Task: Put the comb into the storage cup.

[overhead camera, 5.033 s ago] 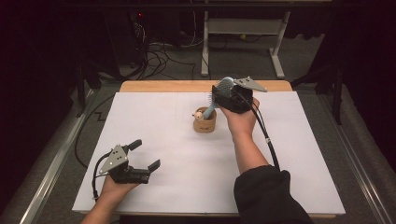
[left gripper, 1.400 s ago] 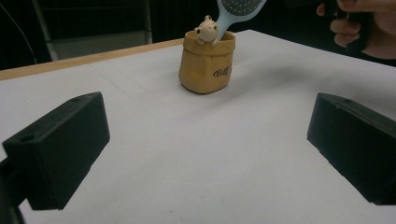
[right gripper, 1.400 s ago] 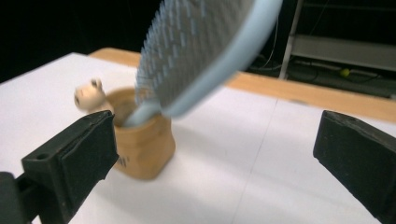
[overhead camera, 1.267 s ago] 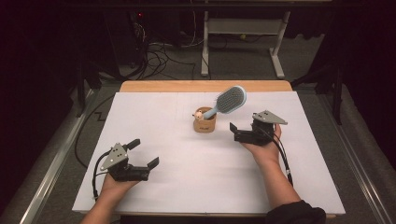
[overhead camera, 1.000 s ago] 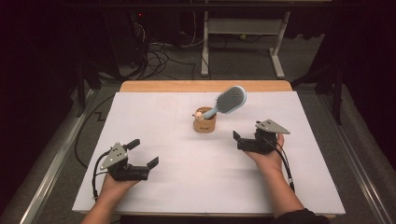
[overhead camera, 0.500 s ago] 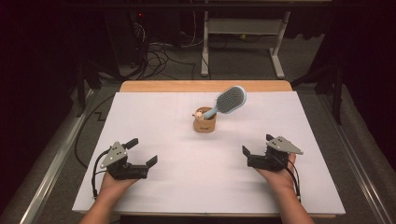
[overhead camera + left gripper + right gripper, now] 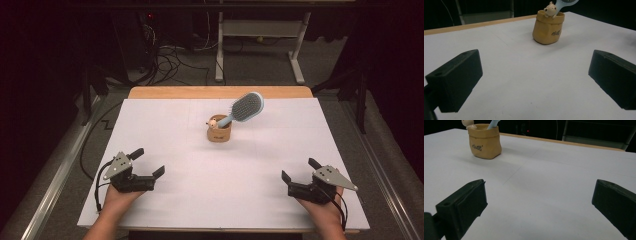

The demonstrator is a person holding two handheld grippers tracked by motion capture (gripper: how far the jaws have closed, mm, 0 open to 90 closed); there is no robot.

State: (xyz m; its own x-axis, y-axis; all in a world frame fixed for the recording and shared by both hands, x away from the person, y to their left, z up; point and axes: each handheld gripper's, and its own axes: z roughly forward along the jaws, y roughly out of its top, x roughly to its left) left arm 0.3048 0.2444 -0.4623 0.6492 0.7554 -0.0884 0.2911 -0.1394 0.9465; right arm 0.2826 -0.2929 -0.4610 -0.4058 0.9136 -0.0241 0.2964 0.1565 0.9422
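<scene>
The black two-jaw left gripper (image 7: pixel 148 161) with its grey three-cornered plate sits at the lower left of the high view, jaws spread wide and empty, held in a hand (image 7: pixel 119 196) entering from the bottom edge. The matching right gripper (image 7: pixel 300 170) sits at the lower right, jaws likewise wide apart, gripped by the other hand (image 7: pixel 322 207).

Looks like a lab or recording workspace. Worktop (image 7: pixel 150 130) covered in plain white sheet, dark surroundings, tangled cables (image 7: pixel 170 60) on grey carpet floor (image 7: pixel 260 65) behind, a white metal desk frame (image 7: pixel 260 30) at the back, metal rails (image 7: pixel 55 175) alongside.
</scene>
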